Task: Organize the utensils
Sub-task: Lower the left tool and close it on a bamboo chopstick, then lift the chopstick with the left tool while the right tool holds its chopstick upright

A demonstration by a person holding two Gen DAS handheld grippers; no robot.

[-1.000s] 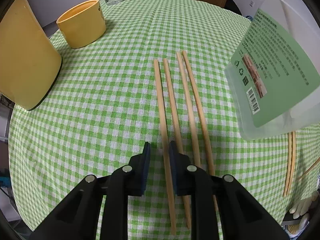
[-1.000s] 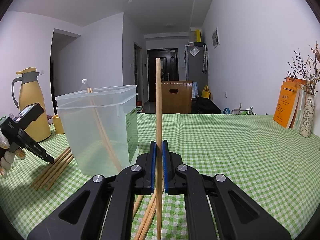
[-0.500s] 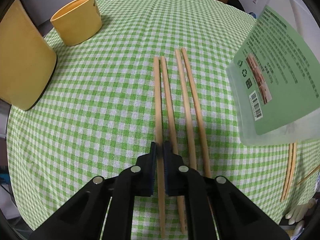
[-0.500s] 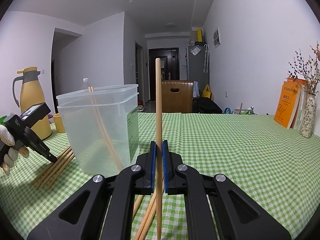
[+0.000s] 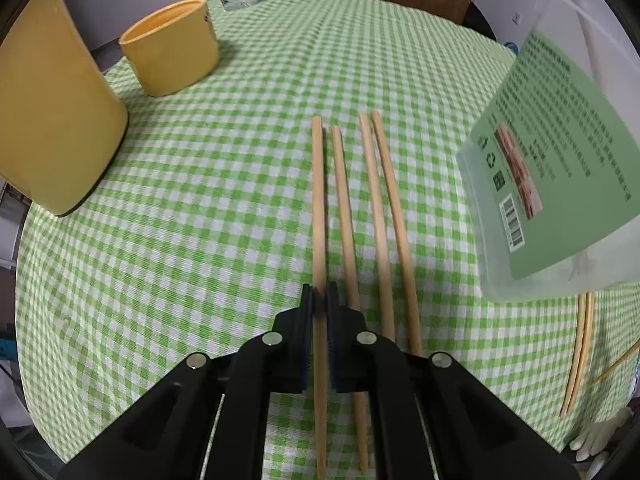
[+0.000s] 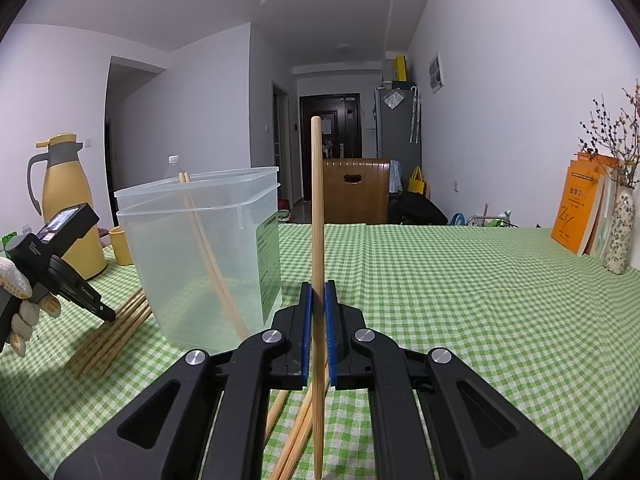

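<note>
Two tongs closed: left tongs (image 5: 319, 300) pinch round wooden chopstick (image 5: 318, 200); right tongs (image 6: 316, 300) clamp upright chopstick (image 6: 317, 200); green-labelled translucent tub (image 6: 192, 248), text illegible.

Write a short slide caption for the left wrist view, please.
Left claw shut on the leftmost of four chopsticks on the checked tablecloth.

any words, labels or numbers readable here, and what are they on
Nothing reads with certainty.
Green label on the clear container: dense print, barcode, recycling symbol; too blurred.
Orange book by the vase: large script and a printed line, illegible.
Left gripper body: small white lettering, too small.
Door notice: unreadable.
</note>
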